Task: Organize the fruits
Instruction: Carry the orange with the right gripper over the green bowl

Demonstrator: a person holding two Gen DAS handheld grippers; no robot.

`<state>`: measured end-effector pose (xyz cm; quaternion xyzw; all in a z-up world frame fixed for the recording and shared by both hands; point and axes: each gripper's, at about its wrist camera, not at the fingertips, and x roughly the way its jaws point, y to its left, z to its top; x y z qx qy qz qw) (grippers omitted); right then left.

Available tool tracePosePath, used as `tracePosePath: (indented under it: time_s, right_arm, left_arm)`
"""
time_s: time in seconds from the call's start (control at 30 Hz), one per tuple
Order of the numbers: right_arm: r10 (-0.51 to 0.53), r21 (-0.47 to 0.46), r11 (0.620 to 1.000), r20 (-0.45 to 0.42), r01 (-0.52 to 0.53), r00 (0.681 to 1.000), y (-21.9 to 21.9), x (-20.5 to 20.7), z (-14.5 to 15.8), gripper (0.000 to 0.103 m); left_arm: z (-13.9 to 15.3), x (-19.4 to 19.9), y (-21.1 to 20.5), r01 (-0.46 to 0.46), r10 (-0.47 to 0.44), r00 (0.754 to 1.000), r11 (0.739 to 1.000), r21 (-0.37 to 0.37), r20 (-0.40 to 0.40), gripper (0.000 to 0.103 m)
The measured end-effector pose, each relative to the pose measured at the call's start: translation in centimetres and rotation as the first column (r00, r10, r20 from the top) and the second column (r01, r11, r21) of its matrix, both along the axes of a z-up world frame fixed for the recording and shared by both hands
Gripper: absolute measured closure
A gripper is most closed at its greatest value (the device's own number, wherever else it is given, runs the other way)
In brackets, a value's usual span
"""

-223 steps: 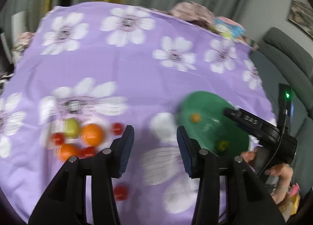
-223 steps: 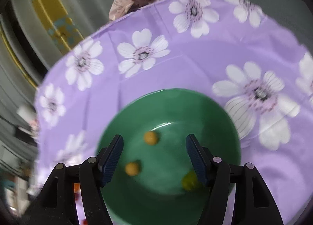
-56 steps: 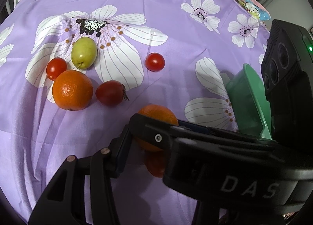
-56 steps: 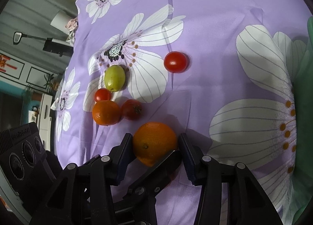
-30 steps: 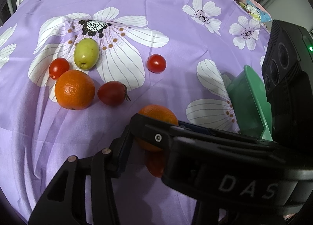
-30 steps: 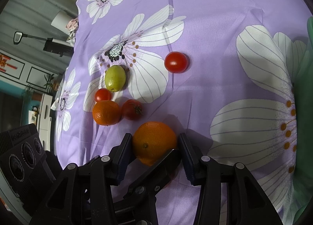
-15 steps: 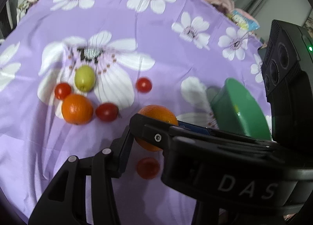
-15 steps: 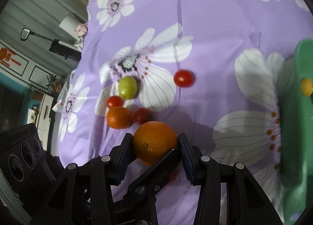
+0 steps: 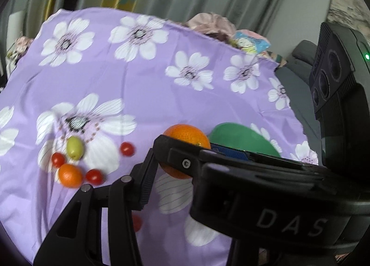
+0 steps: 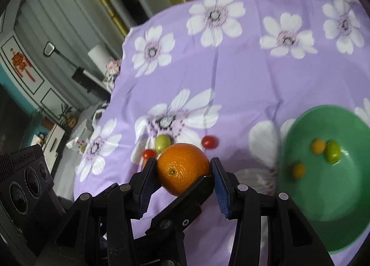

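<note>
My right gripper (image 10: 183, 173) is shut on a large orange (image 10: 182, 167) and holds it above the purple flowered cloth. The orange also shows in the left wrist view (image 9: 185, 148), with the right gripper's black body across it. The left gripper's left finger (image 9: 148, 182) stands beside the orange; its right finger is hidden behind the right gripper. The green bowl (image 10: 323, 201) lies to the right and holds two small yellow fruits (image 10: 318, 146) and a green one (image 10: 332, 151). On the cloth at left lie a green fruit (image 9: 74, 147), a small orange (image 9: 70, 175) and red tomatoes (image 9: 127, 149).
Another red tomato (image 9: 137, 223) lies near the cloth's front edge. Crumpled cloth and a toy (image 9: 251, 42) sit at the table's far edge. A grey sofa (image 9: 300, 85) is to the right. Curtains hang behind.
Both grippers have risen together, lifting the large orange off the cloth. The views now tilt up and show the far edge, the curtains and the bowl's inside.
</note>
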<state>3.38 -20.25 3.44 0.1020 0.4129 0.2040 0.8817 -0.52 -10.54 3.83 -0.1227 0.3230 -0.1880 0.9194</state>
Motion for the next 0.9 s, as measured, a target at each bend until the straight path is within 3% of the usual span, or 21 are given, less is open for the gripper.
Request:
tracePosePath:
  time_s: [0.47,0.9]
  right_arm:
    - [-0.163,0.049,0.986,0.049,0.161,0.985,-8.3,-1.0,2.0,0.054]
    - [-0.309,0.070,0.948,-0.033,0.311,0.950,-14.0,-0.1,0.4,0.054]
  left_arm:
    - [1.8,1.1,-7.9,0.162,-0.163,0.986,0.986,0.024,0.043,0.058]
    - [0.1,3.8,-12.9,0.283,-0.282,0.958,0.959,0.006,-0.048,0.058]
